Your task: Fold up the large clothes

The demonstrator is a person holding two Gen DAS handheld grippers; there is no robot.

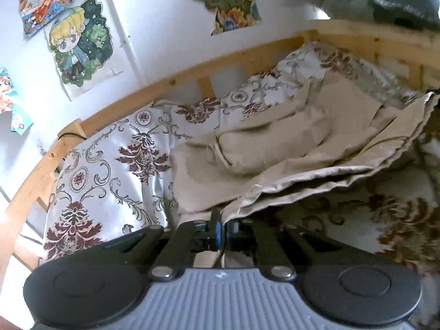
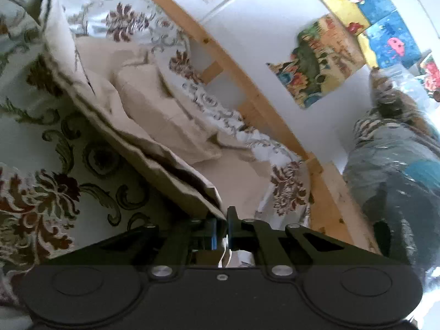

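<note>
While both claws pinch beige cloth [image 1: 275,143] edge, bedspread [image 1: 110,165] beneath.

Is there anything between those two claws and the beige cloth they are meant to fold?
Nothing visible does. The left gripper is already shut on the edge of the beige cloth, and the right gripper pinches another part of that edge, so the hem is lifted above the patterned bedspread.

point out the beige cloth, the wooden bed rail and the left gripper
beige cloth [image 1: 275,143]: left wrist view, on its bunched middle folds
wooden bed rail [image 1: 192,67]: left wrist view, on the top bar
left gripper [image 1: 223,227]: left wrist view, between its fingertips, shut on the cloth's edge
</note>
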